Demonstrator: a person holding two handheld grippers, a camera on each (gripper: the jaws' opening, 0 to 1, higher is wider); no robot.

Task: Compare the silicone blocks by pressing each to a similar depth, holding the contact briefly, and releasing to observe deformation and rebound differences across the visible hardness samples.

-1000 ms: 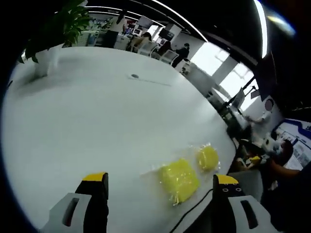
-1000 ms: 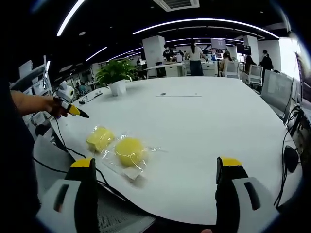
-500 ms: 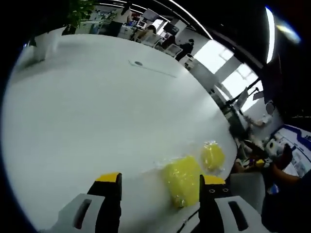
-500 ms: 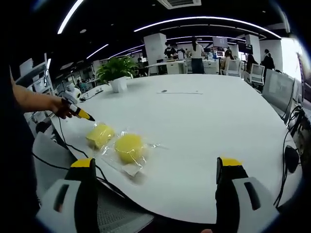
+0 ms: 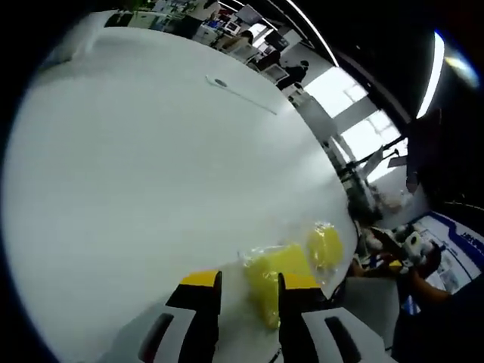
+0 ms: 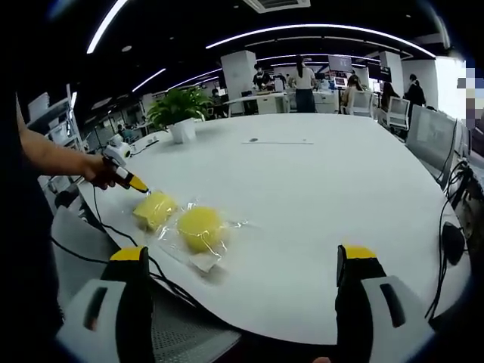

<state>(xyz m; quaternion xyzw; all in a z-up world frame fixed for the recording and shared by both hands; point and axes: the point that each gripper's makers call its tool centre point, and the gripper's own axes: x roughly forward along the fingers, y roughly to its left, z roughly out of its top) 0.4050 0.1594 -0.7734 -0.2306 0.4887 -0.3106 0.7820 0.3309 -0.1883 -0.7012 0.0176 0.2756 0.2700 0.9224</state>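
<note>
Two yellow silicone samples in clear plastic wrap lie side by side near one edge of the wide white bench (image 6: 318,189). In the right gripper view the square block (image 6: 155,210) sits toward the left, close to the bench edge, and the round block (image 6: 200,228) lies just beside it on its right, with loose wrap spread around both.

In the left gripper view the left claw (image 5: 249,281) has its yellow-tipped jaws drawn close, a narrow gap between them, and the near end of the square block (image 5: 272,278) shows in and just beyond that gap, its bulk reaching past the right-hand jaw. Whether the jaws actually press the block cannot be told. The round block (image 5: 324,244) lies just past it, up and to the right, outside the jaws. In the right gripper view the same left claw (image 6: 138,184), held in a person's hand (image 6: 102,170), points its tip down at the far left corner of the square block, touching it or very nearly.

The right claw (image 6: 246,261) hangs above the near bench edge with its jaws wide apart and nothing between them; both blocks lie ahead and to the left, near its left jaw but apart from it. A potted plant (image 6: 180,113) stands far back on the bench, and dark cables (image 6: 98,249) trail off the near left edge
</note>
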